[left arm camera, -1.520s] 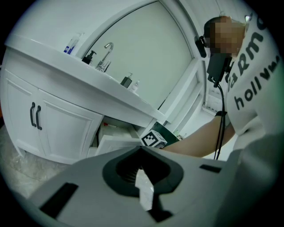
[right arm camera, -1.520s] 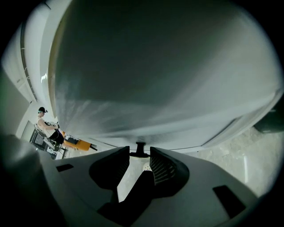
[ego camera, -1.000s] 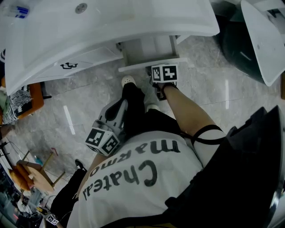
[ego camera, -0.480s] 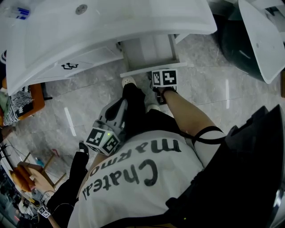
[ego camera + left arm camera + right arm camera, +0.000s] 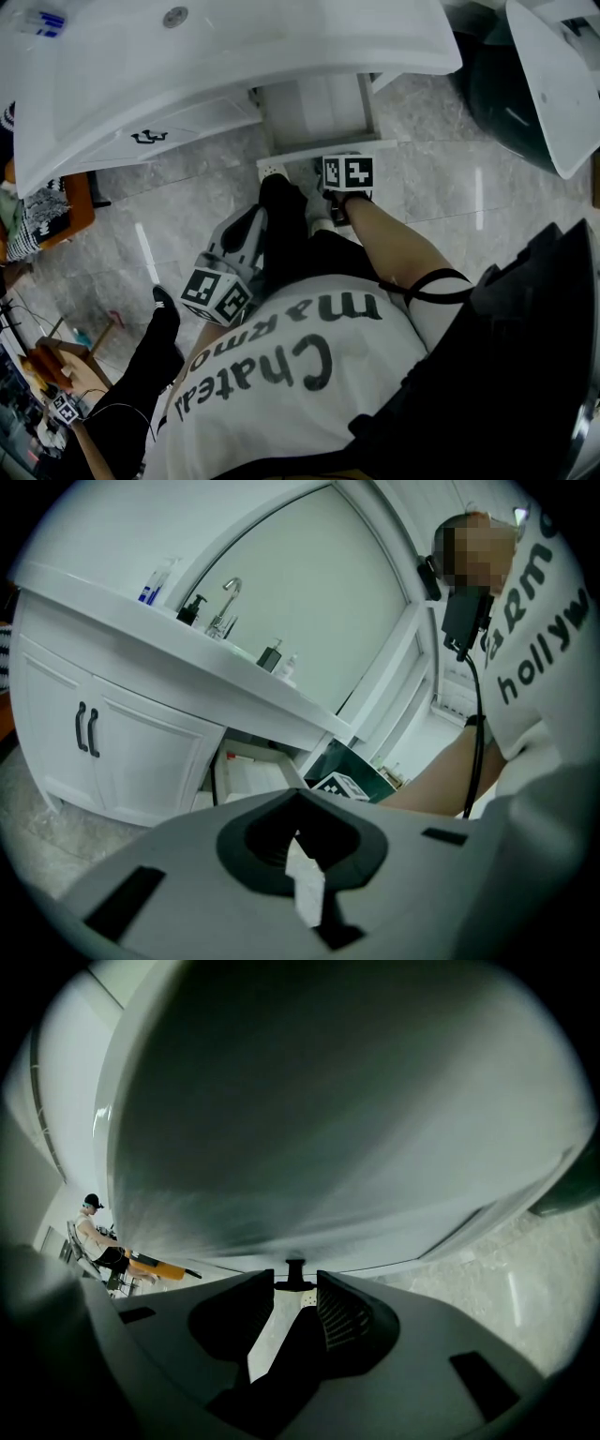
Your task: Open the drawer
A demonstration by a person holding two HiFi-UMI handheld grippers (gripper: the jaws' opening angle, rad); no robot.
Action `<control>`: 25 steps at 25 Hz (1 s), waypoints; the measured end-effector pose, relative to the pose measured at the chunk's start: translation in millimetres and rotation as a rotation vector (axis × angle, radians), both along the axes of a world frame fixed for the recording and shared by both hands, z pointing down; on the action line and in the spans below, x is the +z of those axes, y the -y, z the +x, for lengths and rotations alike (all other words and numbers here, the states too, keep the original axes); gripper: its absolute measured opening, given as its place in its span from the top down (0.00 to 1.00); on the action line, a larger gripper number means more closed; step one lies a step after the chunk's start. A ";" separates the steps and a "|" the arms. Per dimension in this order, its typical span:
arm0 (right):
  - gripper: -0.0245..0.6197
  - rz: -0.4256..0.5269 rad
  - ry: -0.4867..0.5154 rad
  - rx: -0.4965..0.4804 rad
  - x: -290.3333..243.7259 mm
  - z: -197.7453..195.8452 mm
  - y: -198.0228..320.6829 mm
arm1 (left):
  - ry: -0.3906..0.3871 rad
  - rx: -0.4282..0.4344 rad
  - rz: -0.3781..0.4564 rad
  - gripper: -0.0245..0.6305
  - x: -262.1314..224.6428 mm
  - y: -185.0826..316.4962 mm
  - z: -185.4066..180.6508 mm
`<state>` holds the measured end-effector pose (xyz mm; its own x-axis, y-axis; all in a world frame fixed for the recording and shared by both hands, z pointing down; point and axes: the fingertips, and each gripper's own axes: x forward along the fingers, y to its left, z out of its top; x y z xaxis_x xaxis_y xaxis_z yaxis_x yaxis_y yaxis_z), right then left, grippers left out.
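The white drawer (image 5: 319,111) under the vanity top (image 5: 234,56) stands pulled out, its front edge (image 5: 314,154) toward me. My right gripper (image 5: 336,161), under its marker cube (image 5: 348,173), is at that front. In the right gripper view the drawer front (image 5: 328,1101) fills the picture, and the small dark handle (image 5: 295,1274) sits between the jaw tips, which are shut on it. My left gripper (image 5: 255,223) hangs by my leg, away from the vanity. In the left gripper view its jaws meet with nothing between them, and the open drawer (image 5: 246,772) shows beyond.
Left of the drawer are white cupboard doors with dark handles (image 5: 148,138). A tap (image 5: 225,607) and bottles stand on the vanity top. A dark bin (image 5: 497,94) and a white fixture (image 5: 553,84) are at the right. Another person (image 5: 141,375) stands at the lower left on the marble floor.
The drawer front has slid out toward me, with my right gripper on its handle. The left gripper has stayed put. The person at lower left has shifted.
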<state>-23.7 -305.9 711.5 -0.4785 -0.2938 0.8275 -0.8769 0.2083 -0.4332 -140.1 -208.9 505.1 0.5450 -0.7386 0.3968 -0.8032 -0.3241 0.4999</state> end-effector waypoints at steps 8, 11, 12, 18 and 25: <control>0.73 -0.002 0.035 -0.034 -1.6 -0.6 -0.9 | 0.012 0.004 0.002 0.96 -0.8 -0.2 -1.1; 0.75 -0.009 0.040 -0.059 -6.2 3.4 -2.9 | 0.026 0.018 0.012 0.96 -3.7 0.4 2.2; 0.75 -0.008 0.047 -0.050 -9.0 4.9 -2.5 | 0.031 0.020 0.017 0.96 -5.3 0.5 2.9; 0.81 0.062 0.045 -0.011 -34.6 13.8 6.6 | 0.035 0.005 0.063 0.96 -27.7 2.4 -0.1; 0.91 0.073 0.035 -0.082 -63.7 21.7 -3.1 | 0.099 -0.005 0.073 0.96 -40.4 -2.8 2.4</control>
